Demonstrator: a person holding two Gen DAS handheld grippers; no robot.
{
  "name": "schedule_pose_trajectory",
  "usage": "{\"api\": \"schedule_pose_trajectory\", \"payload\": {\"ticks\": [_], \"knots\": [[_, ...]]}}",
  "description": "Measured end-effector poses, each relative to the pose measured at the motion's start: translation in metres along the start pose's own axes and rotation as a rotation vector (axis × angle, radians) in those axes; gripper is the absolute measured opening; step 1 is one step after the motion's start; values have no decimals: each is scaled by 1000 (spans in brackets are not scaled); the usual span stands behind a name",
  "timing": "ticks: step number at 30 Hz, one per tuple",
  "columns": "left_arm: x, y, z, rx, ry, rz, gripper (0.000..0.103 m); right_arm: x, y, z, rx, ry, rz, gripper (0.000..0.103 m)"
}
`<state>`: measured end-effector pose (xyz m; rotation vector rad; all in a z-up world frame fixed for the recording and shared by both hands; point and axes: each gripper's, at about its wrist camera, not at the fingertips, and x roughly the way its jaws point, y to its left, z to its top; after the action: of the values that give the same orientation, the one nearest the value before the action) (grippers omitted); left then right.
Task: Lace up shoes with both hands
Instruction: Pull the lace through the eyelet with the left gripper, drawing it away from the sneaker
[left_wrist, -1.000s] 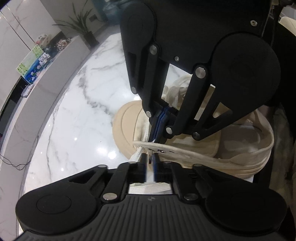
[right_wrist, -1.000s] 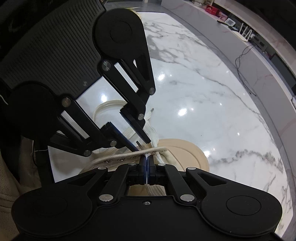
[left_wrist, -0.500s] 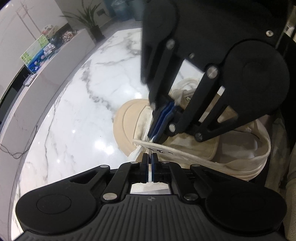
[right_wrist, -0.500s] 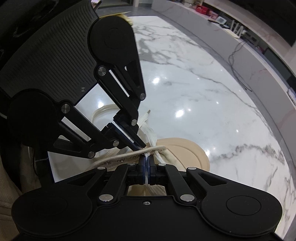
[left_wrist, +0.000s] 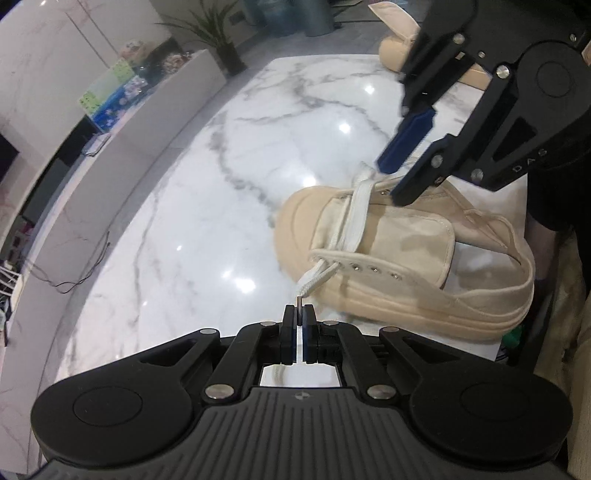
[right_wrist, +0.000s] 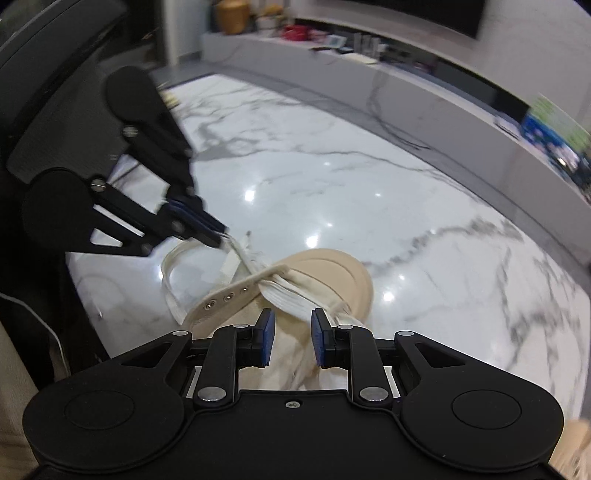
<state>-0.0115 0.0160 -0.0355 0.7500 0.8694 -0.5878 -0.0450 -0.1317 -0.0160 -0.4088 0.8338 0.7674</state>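
Note:
A beige canvas shoe (left_wrist: 391, 254) lies on the marble table (left_wrist: 207, 206), toe pointing away from me. Its flat white lace (left_wrist: 356, 214) crosses the front and comes out of the lowest eyelet on the near flap. My left gripper (left_wrist: 298, 314) is shut on the lace's tip, just in front of the shoe. The right gripper (left_wrist: 391, 181) hovers open above the far eyelet row, its blue pads apart. In the right wrist view the right gripper (right_wrist: 289, 341) stands open over the lace (right_wrist: 291, 295) and the toe (right_wrist: 332, 266). The left gripper (right_wrist: 221, 238) holds the lace end there.
A second beige shoe (left_wrist: 399, 48) sits at the table's far edge. A low grey cabinet (left_wrist: 122, 122) with colourful boxes runs along the left, with a cable (left_wrist: 74, 273) trailing on it. A potted plant (left_wrist: 218, 37) stands beyond. A person's dark sleeve (left_wrist: 554, 166) is at the right.
The right gripper opened, let go of the lace and drew back from the shoe. The left gripper pulled away from the shoe, drawing the lace end out through the eyelet.

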Motion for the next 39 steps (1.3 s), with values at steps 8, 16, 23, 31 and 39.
{"api": "schedule_pose_trajectory", "payload": {"ticks": [8,16,23,31,39], "knots": [[-32,13,-10,-3,41,99,2,7,-15,-2,100,7,-44,20],[-78,44,-14,-53,57,271,2,14,-23,-10,188,-13,-19,20],[-118,71,-17,-96,72,423,2,14,-27,-13,237,-30,-7,9],[-160,100,-14,-183,62,633,2,13,-29,-16,263,-43,2,9],[-180,113,-9,-238,56,786,2,8,-29,-13,267,-69,9,9]]}}
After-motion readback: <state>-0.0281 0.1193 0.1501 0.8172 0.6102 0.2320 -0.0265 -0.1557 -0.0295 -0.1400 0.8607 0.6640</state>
